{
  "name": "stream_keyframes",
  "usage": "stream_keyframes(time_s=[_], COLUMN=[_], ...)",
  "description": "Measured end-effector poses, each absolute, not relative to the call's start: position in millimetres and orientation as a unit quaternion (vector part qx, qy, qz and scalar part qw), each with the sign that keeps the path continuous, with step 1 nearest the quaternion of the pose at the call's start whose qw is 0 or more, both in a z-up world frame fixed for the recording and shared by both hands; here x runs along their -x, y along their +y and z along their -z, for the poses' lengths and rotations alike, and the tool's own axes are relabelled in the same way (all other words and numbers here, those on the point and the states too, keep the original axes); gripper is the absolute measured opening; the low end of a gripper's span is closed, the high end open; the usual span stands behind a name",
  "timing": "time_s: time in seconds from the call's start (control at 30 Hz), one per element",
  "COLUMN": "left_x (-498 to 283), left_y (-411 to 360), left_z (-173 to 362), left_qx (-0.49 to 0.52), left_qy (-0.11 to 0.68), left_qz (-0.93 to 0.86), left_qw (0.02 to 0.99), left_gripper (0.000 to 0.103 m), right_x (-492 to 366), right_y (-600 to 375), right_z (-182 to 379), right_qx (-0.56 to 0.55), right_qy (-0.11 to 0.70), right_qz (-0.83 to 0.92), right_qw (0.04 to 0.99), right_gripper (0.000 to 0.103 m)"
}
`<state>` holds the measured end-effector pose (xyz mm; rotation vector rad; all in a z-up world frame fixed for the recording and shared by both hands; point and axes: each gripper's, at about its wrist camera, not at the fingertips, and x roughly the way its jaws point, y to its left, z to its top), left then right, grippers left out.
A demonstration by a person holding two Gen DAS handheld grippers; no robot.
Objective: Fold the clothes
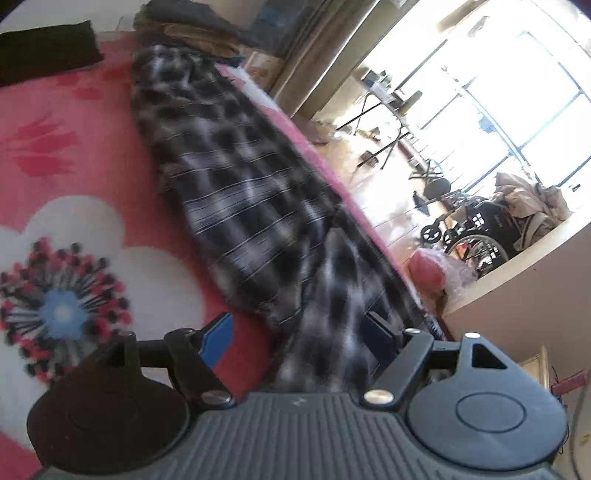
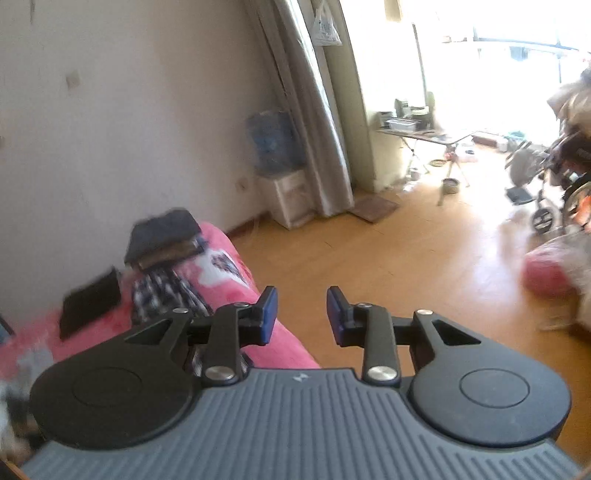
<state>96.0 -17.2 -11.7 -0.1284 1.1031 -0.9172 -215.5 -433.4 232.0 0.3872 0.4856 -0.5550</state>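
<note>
A black-and-white plaid shirt (image 1: 240,177) lies stretched in a long strip along the edge of a pink flowered bed cover (image 1: 74,129). One end of it runs toward the camera and passes between the wide-spread fingers of my left gripper (image 1: 299,336), which is open around the cloth. In the right wrist view the plaid shirt (image 2: 162,291) shows small at the left on the pink bed cover (image 2: 280,339). My right gripper (image 2: 302,314) is held above the bed's edge and the wooden floor, open, with nothing between its blue pads.
A black folded cloth (image 1: 48,51) and a stack of dark folded clothes (image 1: 192,29) lie at the bed's far end. Beyond the bed edge are the wooden floor (image 2: 406,258), a red bag (image 2: 546,273), a wheelchair (image 1: 476,229), a folding table (image 2: 424,133) and a water bottle on a cabinet (image 2: 273,140).
</note>
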Motion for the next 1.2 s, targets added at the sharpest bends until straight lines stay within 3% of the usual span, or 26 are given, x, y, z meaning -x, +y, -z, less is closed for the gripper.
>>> stream_keyframes(time_s=[0.13,0.37,0.67,0.97,1.13,1.2], left_x=[-90.5,-46.1,18.9,35.9,49.1,56.8], left_y=[10.3,58.2,90.5,111.3,91.7,86.1], left_z=[15.3,33.7,-28.4,-23.3,38.1,57.5], left_qx=[0.053,0.040,-0.027,-0.022,-0.105,-0.149], left_qy=[0.511,0.507,0.518,0.527,0.531,0.530], left_qz=[0.416,0.384,0.426,0.342,0.319,0.308], left_qw=[0.750,0.771,0.741,0.777,0.778,0.776], left_gripper=[0.077,0.075,0.075,0.078,0.075,0.069], right_x=[219.5,188.2,184.9,185.8,192.3,199.2], right_y=[-426.5,-411.1,-366.7,-313.9,-297.3,-292.7], right_z=[-217.9,-125.2,-44.1,-3.1,9.4,9.2], right_qx=[-0.203,-0.270,-0.345,-0.309,-0.366,-0.382], right_qy=[0.236,0.215,0.224,0.263,0.269,0.269], right_qz=[0.206,0.019,-0.208,-0.230,-0.211,-0.202], right_qw=[0.928,0.938,0.888,0.885,0.865,0.861], right_gripper=[0.040,0.041,0.041,0.047,0.047,0.047])
